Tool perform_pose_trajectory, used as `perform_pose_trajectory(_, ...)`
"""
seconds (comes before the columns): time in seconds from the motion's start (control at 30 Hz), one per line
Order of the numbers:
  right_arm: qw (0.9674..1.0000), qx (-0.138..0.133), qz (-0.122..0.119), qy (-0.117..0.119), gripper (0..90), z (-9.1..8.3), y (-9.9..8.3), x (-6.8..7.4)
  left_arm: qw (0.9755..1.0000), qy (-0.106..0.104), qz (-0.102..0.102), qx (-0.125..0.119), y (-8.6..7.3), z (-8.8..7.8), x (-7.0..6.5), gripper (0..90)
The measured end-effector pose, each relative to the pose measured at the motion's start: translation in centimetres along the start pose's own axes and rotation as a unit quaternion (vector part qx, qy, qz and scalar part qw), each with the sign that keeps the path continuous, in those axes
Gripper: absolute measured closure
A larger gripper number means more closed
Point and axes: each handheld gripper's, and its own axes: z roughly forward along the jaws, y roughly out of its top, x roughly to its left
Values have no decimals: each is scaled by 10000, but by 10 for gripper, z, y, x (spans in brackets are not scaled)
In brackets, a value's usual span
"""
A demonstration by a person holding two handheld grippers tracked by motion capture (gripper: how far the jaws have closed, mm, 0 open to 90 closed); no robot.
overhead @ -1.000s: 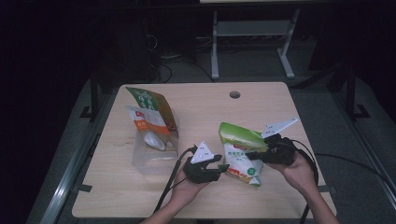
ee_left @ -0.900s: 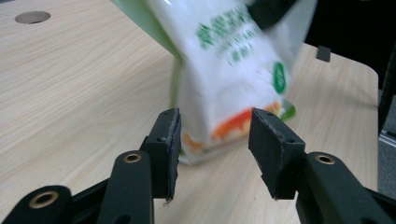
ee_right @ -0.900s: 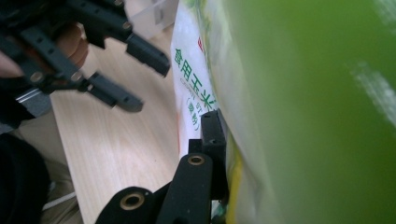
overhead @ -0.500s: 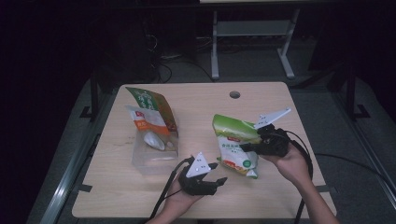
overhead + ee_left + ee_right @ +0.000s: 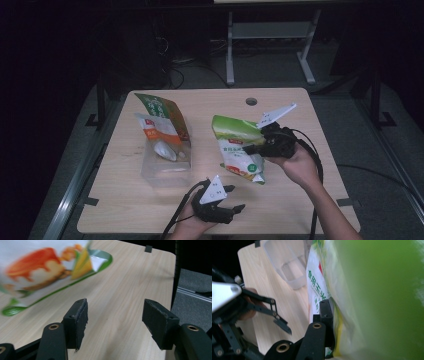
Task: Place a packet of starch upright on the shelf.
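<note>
So far the right gripper point(image 5: 252, 148) pinches the green bag point(image 5: 239, 147) off the table point(image 5: 300, 200) — lifted. Left gripper point(image 5: 235, 198) has just been opening, jaws wide and empty; pouring into the clear tub point(image 5: 162, 170) seems left.

Black gripper point(image 5: 231, 198) frames — brass pivot screws, grey triangular plates, black cables.

The counter point(image 5: 300, 200) was pale wood-look board with a fine grain and a smooth matt face. The green bag point(image 5: 239, 150) looked like glossy printed plastic film, creased and catching the light. The orange bag point(image 5: 162, 122) had the same shiny film. The clear tub point(image 5: 165, 167) was cloudy, smooth plastic. The left gripper point(image 5: 115, 315) had matt black fingers point(image 5: 77, 320) with rough, frayed rubbery pads and brass-coloured rivets.
</note>
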Motion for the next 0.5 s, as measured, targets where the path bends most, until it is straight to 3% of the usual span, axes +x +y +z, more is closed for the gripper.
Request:
perform_pose_trajectory(0.33,9995,-45,-298,90,898,4,28,10,9999,-88,-68,50,-5,5,-7,309)
perform_pose_trajectory(0.5,9990,-65,-402,186,899,7,43,18,9999,-71,-1,97,-8,8,-9,274)
